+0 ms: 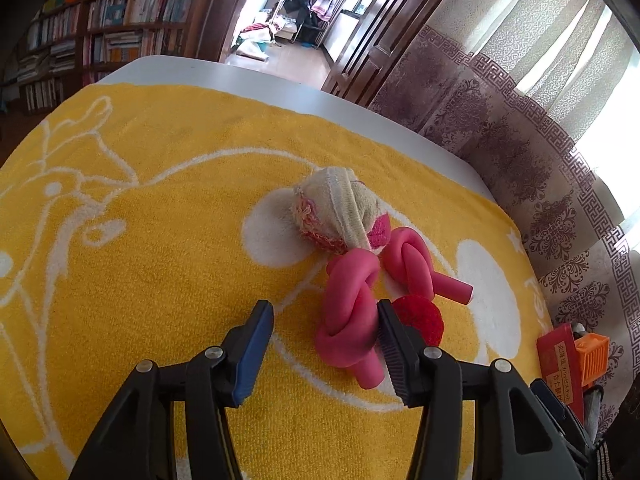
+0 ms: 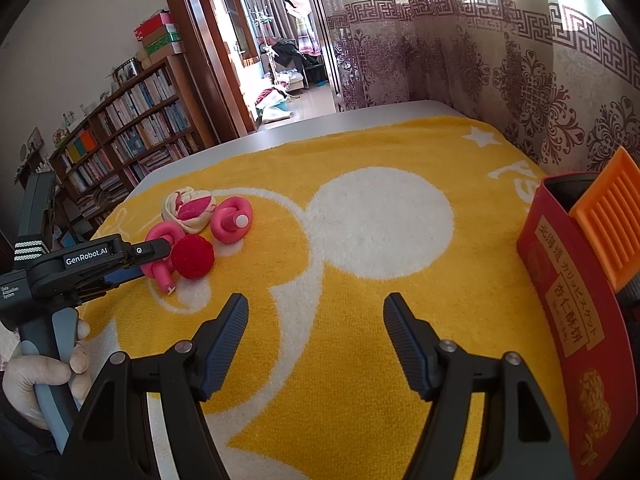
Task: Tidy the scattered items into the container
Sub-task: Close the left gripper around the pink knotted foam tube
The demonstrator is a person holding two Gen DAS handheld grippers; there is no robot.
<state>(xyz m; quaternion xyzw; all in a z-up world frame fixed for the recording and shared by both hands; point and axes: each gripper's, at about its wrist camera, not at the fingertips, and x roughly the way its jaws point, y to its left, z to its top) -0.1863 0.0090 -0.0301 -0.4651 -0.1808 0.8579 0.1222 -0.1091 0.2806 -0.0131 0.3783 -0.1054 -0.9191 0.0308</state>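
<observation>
On the yellow towel (image 1: 160,240) lie a knotted pink foam tube (image 1: 350,312), a second knotted pink tube (image 1: 412,264), a red pompom ball (image 1: 420,316) and a rolled cream-and-pink sock (image 1: 336,212). My left gripper (image 1: 326,344) is open, its right finger against the near pink tube, its left finger on bare towel. In the right wrist view the same items sit at the left: tube (image 2: 160,252), ball (image 2: 193,257), sock (image 2: 188,208), second tube (image 2: 232,220). My right gripper (image 2: 316,344) is open and empty over the towel. The red box container (image 2: 576,304) stands at the right.
An orange ridged plastic piece (image 2: 608,216) stands in the red box, which also shows in the left wrist view (image 1: 560,364). The grey table edge (image 1: 280,88) runs beyond the towel. A patterned curtain (image 2: 520,80) hangs close on the right. Bookshelves (image 2: 132,140) stand at left.
</observation>
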